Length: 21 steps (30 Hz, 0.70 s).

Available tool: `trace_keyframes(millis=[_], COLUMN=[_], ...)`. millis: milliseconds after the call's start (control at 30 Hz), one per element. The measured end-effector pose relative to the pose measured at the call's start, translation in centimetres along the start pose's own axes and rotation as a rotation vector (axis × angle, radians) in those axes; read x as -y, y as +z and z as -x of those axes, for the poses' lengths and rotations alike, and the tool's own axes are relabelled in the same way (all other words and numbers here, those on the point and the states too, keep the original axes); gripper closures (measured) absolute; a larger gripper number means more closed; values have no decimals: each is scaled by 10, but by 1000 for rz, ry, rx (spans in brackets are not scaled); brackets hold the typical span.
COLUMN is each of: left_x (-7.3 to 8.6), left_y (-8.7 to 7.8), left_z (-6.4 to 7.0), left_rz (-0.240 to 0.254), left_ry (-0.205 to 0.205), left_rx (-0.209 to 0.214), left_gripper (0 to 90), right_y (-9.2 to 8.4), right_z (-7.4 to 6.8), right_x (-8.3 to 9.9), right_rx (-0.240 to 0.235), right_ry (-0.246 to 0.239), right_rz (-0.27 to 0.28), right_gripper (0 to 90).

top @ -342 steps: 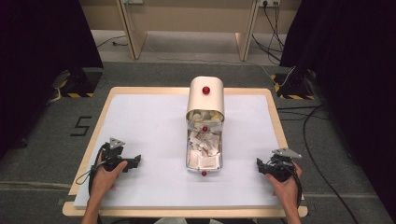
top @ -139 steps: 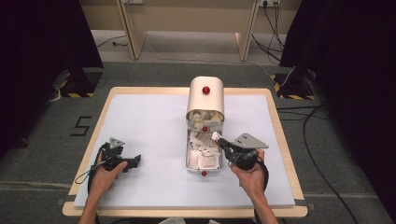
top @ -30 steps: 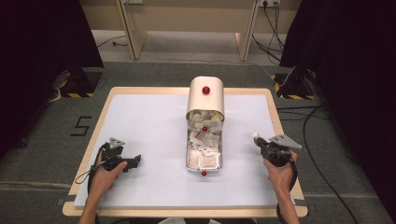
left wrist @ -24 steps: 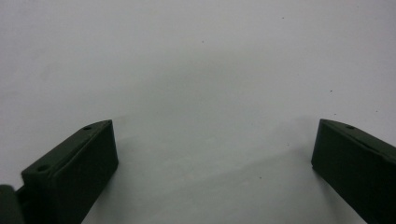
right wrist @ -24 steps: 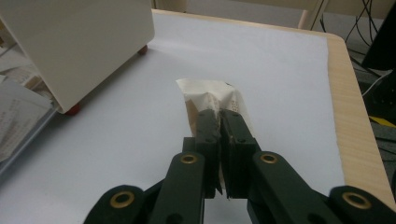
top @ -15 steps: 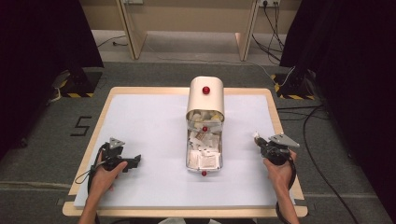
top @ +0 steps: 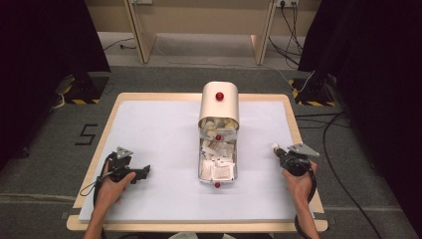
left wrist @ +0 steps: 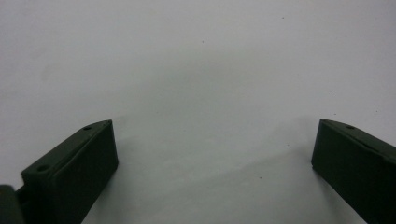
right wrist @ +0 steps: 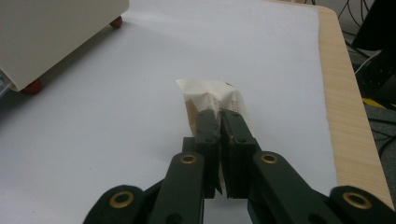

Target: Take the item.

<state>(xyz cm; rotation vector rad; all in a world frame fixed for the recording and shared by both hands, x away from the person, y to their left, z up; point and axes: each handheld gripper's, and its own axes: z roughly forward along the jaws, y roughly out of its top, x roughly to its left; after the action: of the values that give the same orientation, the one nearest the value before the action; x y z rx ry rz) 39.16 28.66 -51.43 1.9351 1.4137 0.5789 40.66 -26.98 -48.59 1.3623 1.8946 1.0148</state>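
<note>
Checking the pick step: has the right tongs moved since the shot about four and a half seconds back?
Yes. The right tongs, shut on a small packet, have moved right, away from the open box, toward the table's right edge.

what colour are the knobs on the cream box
Red: the knobs on the cream box show best in the high view.

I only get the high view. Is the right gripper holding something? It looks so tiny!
Observer: Yes. The right gripper is shut on a small cream paper packet.
Operator: Is the packet lying on the table?
Observer: I cannot tell; it sticks out past the jaw tips, over the white table cover.
Operator: And the left gripper?
Observer: The left gripper is open, with bare white cover between its jaws.
</note>
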Motion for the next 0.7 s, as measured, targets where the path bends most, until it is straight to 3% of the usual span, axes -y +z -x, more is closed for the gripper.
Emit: trace_keyframes(millis=[600, 700], left_x=[0, 0], left_y=[0, 0], left_z=[0, 0], left_rz=[0, 0], left_ry=[0, 0], left_rx=[0, 0], left_gripper=[0, 0], right_y=[5, 6], right_z=[3, 4], right_x=[4, 4], right_rx=[13, 12], right_ry=[5, 20], right_rz=[-30, -33], right_gripper=[850, 783])
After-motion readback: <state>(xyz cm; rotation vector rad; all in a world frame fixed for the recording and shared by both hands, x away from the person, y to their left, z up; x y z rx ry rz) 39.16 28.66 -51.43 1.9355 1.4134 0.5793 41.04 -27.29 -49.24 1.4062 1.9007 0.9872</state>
